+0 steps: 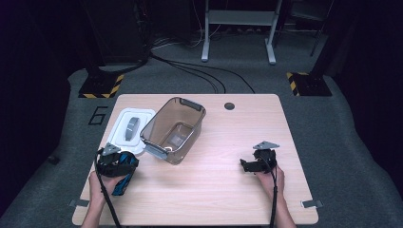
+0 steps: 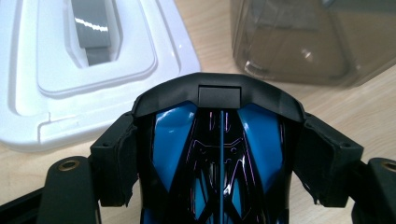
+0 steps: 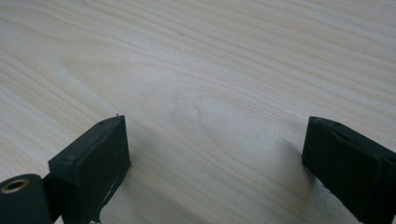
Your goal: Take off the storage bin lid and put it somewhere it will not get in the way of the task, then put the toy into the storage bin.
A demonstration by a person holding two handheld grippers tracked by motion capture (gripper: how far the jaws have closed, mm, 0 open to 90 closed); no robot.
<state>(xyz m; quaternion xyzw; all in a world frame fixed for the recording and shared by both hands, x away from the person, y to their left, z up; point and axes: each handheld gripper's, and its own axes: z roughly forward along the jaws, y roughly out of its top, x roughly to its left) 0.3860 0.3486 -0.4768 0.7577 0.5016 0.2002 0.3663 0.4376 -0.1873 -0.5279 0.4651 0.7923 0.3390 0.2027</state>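
With your left gripper (image 1: 124, 164) clenched on the blue toy car (image 2: 219, 154), lift it level over the clear bin (image 1: 174, 129); right gripper (image 1: 249, 165) idles open.

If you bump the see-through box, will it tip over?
Probably it slides first: the see-through box sits on the table leaning, one edge on the white lid. It looks empty and thin-walled, so likely light, maybe wobbly.
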